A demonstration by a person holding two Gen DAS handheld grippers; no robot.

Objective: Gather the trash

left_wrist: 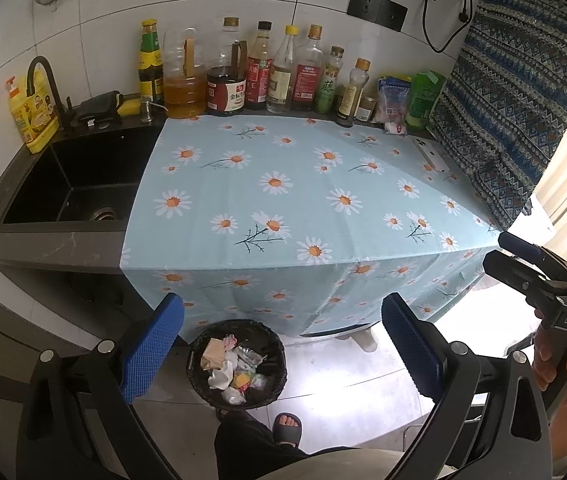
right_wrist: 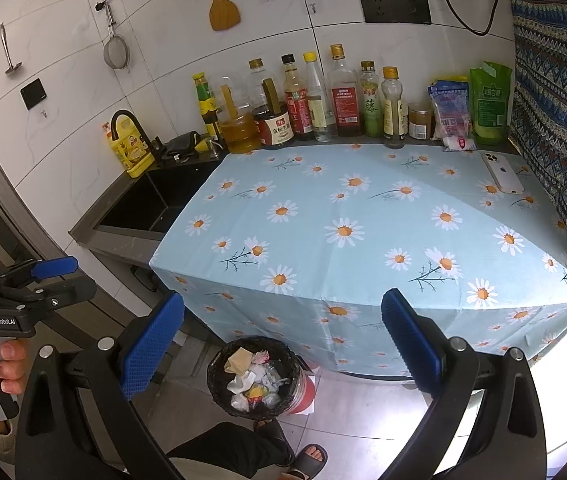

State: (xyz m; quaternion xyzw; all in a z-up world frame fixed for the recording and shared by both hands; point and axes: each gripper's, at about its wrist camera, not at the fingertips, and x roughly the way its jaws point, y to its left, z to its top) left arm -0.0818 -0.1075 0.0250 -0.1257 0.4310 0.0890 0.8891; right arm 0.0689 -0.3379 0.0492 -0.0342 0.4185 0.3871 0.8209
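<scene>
Both grippers, left gripper (left_wrist: 282, 344) and right gripper (right_wrist: 282, 344), hang wide and empty above the trash bin (left_wrist: 236, 364), which sits on the floor below the daisy cloth (left_wrist: 303, 192), trash already inside.

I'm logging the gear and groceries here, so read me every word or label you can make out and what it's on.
"DAS": on the right hand-held gripper, seen in the left wrist view; the word may run on.
"GenRoboLAI", roughly: on the left hand-held gripper, small print.
"金标": on the dark soy sauce jug; the rest is unclear.
"藤": on the green bottle.
Apple logo, no words: on the white phone.
All other bottle and pouch labels are too small or blurred.
</scene>
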